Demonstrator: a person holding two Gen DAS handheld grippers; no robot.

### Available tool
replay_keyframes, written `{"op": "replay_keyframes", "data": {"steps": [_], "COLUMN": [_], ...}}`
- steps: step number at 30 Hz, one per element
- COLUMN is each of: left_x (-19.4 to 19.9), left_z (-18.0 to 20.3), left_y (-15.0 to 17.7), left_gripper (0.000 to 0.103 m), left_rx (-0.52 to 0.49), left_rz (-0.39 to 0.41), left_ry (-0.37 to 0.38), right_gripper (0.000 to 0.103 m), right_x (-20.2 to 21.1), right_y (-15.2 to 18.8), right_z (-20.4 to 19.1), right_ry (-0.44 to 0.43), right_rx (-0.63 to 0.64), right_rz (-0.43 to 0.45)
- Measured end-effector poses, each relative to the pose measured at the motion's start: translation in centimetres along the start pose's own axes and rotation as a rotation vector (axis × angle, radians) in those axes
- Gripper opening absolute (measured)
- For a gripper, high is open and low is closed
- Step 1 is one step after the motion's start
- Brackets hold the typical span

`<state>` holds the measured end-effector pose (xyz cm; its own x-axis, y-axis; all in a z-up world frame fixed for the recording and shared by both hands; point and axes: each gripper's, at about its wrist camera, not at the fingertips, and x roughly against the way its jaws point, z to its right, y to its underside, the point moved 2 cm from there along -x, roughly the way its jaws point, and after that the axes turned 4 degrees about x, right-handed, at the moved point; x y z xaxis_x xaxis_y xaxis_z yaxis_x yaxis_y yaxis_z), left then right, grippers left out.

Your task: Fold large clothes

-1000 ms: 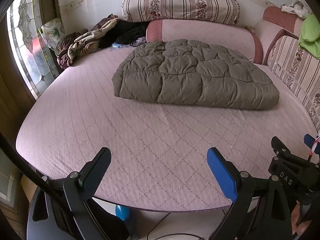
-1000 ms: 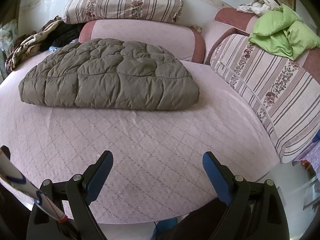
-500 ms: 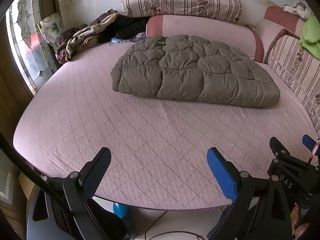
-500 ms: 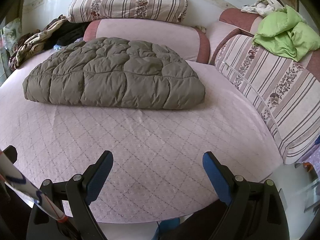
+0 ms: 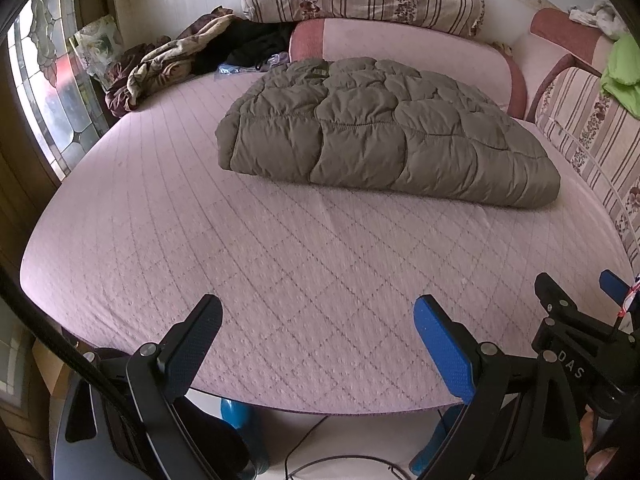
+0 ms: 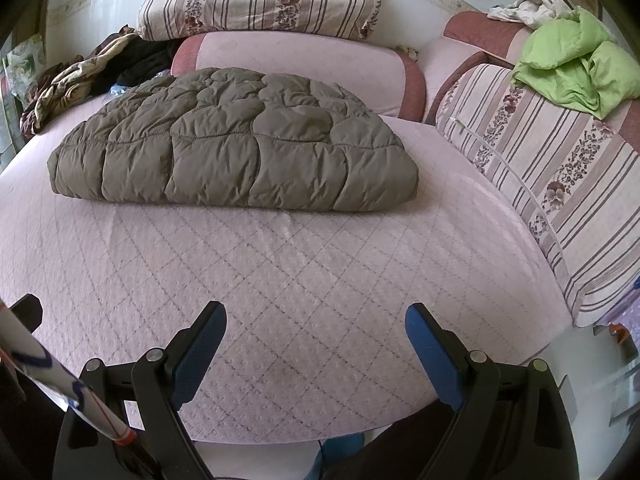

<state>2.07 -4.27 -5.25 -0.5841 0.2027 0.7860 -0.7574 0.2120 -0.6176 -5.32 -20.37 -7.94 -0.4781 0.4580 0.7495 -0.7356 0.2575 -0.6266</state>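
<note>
- Olive quilted jacket (image 5: 384, 132) lies folded into a thick flat bundle on the far half of the bed (image 5: 280, 264), near the pink bolster (image 5: 404, 46) at the head; seen again from the right wrist view (image 6: 236, 144).
- Left gripper (image 5: 318, 344): jaws spread wide, nothing between them, held above the near edge of the bed, well apart from the jacket.
- Right gripper (image 6: 316, 344): jaws likewise spread wide and holding nothing, above the near edge of the bed, well apart from the jacket.
- Right gripper also shows at the right edge of the left wrist view, beside the left one.
- Striped floral pillow (image 6: 260, 0) rests on top of the bolster.
- Striped cushion (image 6: 560, 184) runs along the right side of the bed; a green garment (image 6: 576, 64) lies crumpled on top of it.
- Heap of dark and patterned clothes (image 5: 180, 60) sits at the far left corner of the bed, by a stained-glass window (image 5: 52, 92).
- Bed cover is pale pink with diamond stitching, with slight creases just in front of the jacket.
</note>
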Motion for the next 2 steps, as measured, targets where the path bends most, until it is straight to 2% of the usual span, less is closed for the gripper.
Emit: {"op": "replay_keyframes", "data": {"steps": [2], "left_x": [-0.05], "left_z": [0.03], "left_y": [-0.04], "left_gripper": [0.096], "left_rx": [0.001], "left_rz": [0.0], "left_ry": [-0.001], "right_gripper": [0.094], "right_x": [-0.11], "right_y": [0.08], "right_z": [-0.12], "right_ry": [-0.006], "right_rx": [-0.001], "right_rz": [-0.005]}}
